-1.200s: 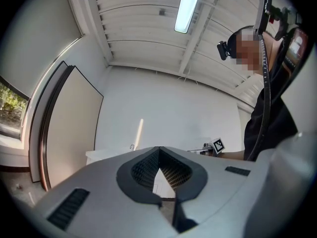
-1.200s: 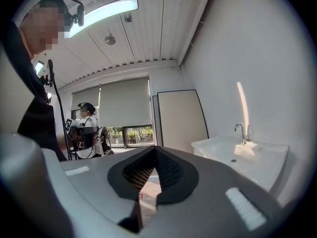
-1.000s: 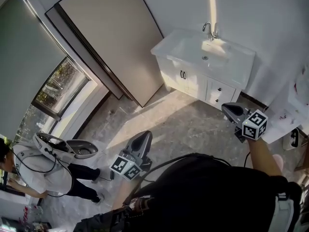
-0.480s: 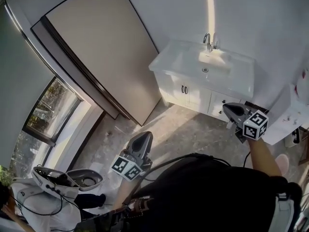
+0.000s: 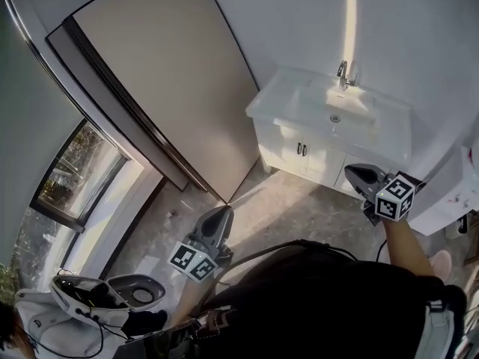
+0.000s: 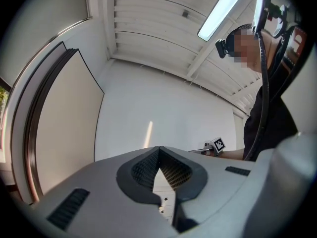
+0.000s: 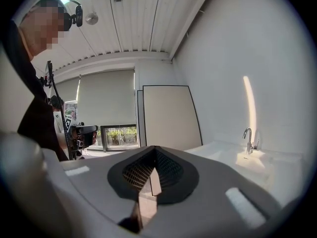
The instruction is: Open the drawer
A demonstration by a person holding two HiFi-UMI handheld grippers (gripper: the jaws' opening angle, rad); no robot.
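Observation:
A white vanity cabinet [image 5: 288,144] with a basin and a chrome faucet [image 5: 345,74] stands against the far wall. Its two doors carry small dark handles [image 5: 301,149]. The drawer fronts to their right are mostly hidden behind my right gripper [image 5: 350,172], which is shut, holds nothing and points at that end of the cabinet. My left gripper [image 5: 223,214] hangs over the stone floor, well short of the cabinet, also shut with nothing in it. In the right gripper view the faucet [image 7: 249,139] and countertop [image 7: 233,157] lie ahead to the right. The left gripper view faces a bare wall.
A tall beige door panel [image 5: 165,73] leans along the left wall, with a window [image 5: 75,178] beyond it. Another person in white [image 5: 45,324] crouches at the lower left with grey equipment [image 5: 105,290]. A white surface [image 5: 453,189] juts in at the right edge.
The vanity has drifted right and grown a little in the head view. Both grippers have been carried toward it, still shut. The crouching person has slid toward the bottom-left corner.

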